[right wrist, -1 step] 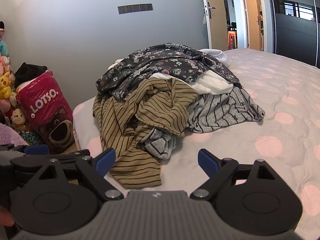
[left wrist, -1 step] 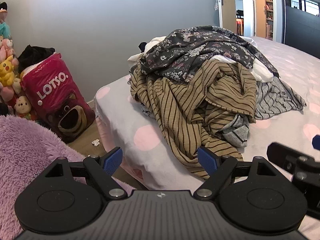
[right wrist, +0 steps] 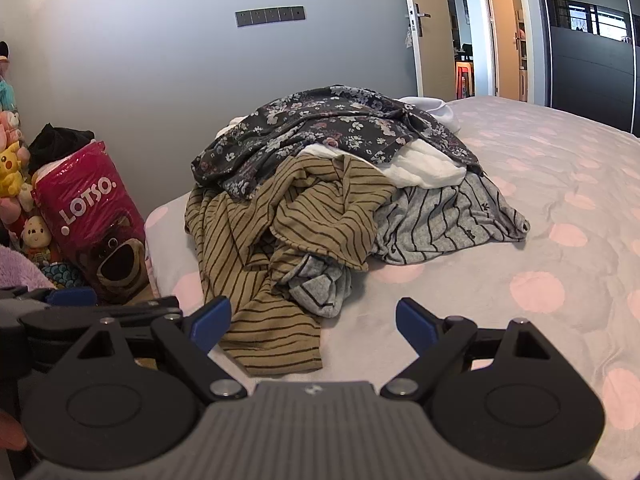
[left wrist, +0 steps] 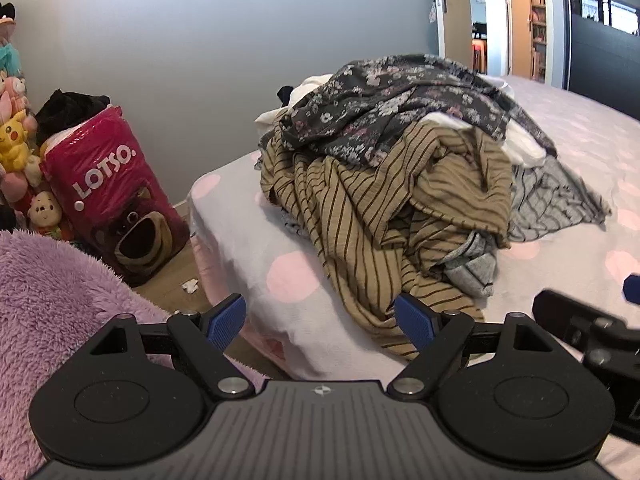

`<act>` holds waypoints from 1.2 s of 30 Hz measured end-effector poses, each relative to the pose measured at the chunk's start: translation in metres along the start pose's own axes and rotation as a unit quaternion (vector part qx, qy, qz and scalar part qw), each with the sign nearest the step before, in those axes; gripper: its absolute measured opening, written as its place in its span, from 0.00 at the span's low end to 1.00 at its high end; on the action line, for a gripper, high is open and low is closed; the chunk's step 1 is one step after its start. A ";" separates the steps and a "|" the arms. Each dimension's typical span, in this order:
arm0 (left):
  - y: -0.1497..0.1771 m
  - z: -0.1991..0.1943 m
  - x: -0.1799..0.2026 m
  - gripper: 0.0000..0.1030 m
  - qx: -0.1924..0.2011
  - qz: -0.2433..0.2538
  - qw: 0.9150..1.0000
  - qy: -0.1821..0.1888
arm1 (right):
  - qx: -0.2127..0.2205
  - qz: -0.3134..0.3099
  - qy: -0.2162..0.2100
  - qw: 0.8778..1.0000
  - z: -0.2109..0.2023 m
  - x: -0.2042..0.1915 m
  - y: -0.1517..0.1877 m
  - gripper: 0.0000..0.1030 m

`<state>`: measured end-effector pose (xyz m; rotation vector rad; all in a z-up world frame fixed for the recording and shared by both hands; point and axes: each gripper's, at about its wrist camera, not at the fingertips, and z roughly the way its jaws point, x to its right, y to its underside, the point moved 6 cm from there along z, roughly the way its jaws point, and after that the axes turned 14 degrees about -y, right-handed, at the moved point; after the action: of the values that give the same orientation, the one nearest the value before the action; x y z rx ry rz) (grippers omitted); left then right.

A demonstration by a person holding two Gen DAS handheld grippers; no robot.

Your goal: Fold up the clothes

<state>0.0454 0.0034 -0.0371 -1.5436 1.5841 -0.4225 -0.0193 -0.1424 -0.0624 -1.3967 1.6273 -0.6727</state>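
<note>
A heap of unfolded clothes lies at the corner of the bed [right wrist: 540, 312]. A dark floral garment [right wrist: 328, 128] is on top, over a white piece [right wrist: 428, 164]. A tan striped garment [right wrist: 280, 232] spills toward the front, and a grey striped one [right wrist: 440, 220] lies to the right. The left wrist view shows the same tan garment [left wrist: 380, 216] and floral garment [left wrist: 392, 108]. My left gripper [left wrist: 320, 316] is open and empty, short of the tan hem. My right gripper [right wrist: 312, 318] is open and empty over the sheet, just before the heap.
A red Lotso bag [left wrist: 112, 196] and plush toys [left wrist: 16, 148] stand on the floor left of the bed. Purple fluffy fabric [left wrist: 48, 288] fills the lower left. The polka-dot sheet stretches away to the right. A doorway [right wrist: 468, 40] is behind.
</note>
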 end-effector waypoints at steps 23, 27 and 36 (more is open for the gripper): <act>0.000 -0.003 0.004 0.74 0.006 -0.009 0.999 0.031 | 0.007 0.022 0.003 1.000 -0.005 0.005 0.001 0.88; 0.001 -0.003 0.004 0.73 0.005 -0.007 0.999 0.032 | 0.006 0.024 0.004 1.000 -0.004 0.005 0.002 0.88; 0.001 -0.003 0.005 0.71 0.007 -0.002 0.999 0.033 | 0.004 0.025 0.006 1.000 -0.003 0.006 0.003 0.88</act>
<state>0.0435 -0.0016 -0.0379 -1.5368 1.6253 -0.4895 -0.0240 -0.1475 -0.0652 -1.3436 1.6620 -0.6579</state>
